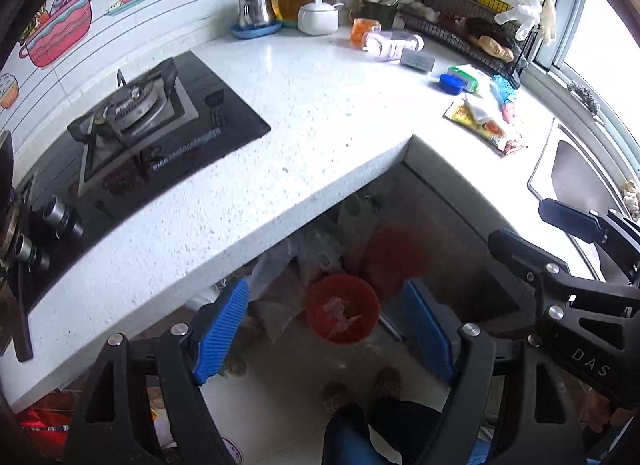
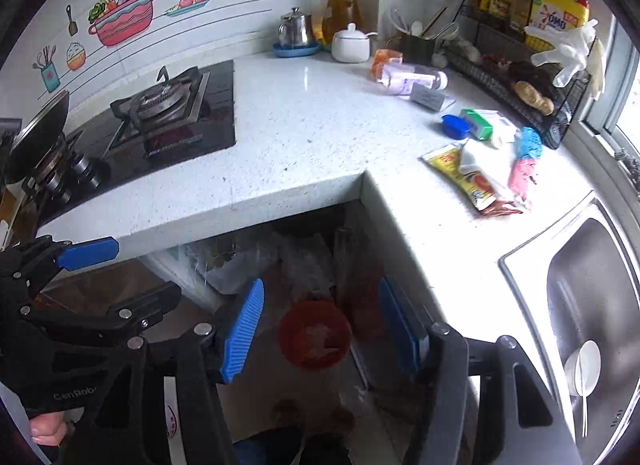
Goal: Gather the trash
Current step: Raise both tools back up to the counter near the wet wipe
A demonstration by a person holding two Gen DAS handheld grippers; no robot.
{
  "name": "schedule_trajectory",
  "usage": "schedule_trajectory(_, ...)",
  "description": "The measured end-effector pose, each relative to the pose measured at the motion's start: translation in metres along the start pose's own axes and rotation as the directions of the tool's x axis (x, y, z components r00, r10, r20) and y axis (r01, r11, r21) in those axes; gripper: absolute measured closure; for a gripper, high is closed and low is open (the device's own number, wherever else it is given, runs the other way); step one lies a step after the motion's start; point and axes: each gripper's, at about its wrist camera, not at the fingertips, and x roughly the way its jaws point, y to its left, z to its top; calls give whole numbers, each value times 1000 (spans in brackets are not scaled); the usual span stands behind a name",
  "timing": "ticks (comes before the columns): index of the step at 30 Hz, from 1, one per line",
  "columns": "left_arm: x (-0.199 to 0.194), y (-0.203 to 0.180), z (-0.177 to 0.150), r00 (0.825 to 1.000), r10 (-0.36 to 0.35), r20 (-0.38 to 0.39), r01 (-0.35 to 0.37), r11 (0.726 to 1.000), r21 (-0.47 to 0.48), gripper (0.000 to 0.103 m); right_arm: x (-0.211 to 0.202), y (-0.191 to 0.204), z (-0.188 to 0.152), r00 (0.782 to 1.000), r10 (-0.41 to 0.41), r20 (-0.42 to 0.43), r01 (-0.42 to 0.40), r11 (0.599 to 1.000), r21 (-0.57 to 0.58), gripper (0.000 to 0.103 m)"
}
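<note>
One red bin (image 1: 342, 313) with scraps (image 1: 340, 315)

So the trash is sitting in two spots. Down on the floor, tucked just under the inner corner of the white counter, a round red bin (image 1: 342, 313) is standing upright and open, with a few pale crumpled scraps lying inside it. Up on the right arm of the counter, a small pile of litter is still lying loose: a flattened yellow and red wrapper (image 2: 468, 179) lying flat nearest the counter edge, a white crumpled packet (image 2: 474, 159) overlapping it, and a blue and pink bundle (image 2: 525, 161) just to its right. A green and white pack (image 2: 478, 123) and a blue cap (image 2: 455, 125) are sitting farther back.
</note>
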Motion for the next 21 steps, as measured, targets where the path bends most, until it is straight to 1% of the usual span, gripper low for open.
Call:
schedule_trajectory(1,-4,-2,8,1000,-7,11,7,1000,5,25,-5,-3,2,1000,-21,11,21,1000,12,34)
schedule_trajectory(4,-15,-11,24,999,-25,42,24,999,34,25,-20,-12,6,998,-50,47,48,998,36,25)
schedule_trajectory(9,-20,-26,48,996,-56,72,50,996,77,25,-30,-27,20,991,-107,80,101,992,72,17)
schedule_trajectory(16,-13,-45,88,991,-107,83,96,987,126,25,-36,-53,42,979,-177,104,161,976,143,13)
schedule_trajectory(21,9,-62,118,991,-118,70,105,981,162,25,-20,-76,56,976,-200,85,182,966,182,13)
